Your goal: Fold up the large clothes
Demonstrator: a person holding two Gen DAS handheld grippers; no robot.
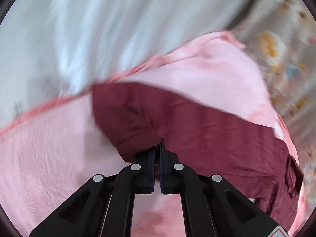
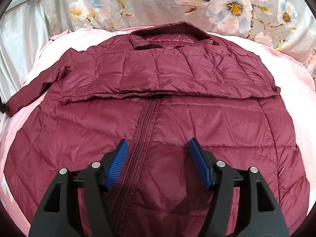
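Sleeve-fold step, I judge. My left claw [image 1: 157, 150] is clamped on the cuff of the maroon jacket's left sleeve [image 1: 134, 122]. My right claw [image 2: 157, 154] stands apart, empty, straddling the zipper [image 2: 145, 122] low on the jacket [image 2: 197, 118]. 1 sleeve [image 2: 158, 73] already lies across the chest. Jacket lies on a pink blanket [image 2: 296, 98] on the bed. Next: carry the cuff across the chest.

The jacket [image 2: 158, 102] lies spread on a blanket [image 2: 296, 90], collar [image 2: 167, 33] at the far end, zip [image 2: 146, 118] running toward the near edge, one sleeve [image 2: 35, 86] reaching out left and the other folded across the chest. Behind the blanket lies a flowered sheet [image 2: 158, 4]. The right tool [image 2: 157, 144] hangs over the zip's lower part; the left tool [image 1: 157, 148] sits at a sleeve end [image 1: 134, 138] on the blanket.
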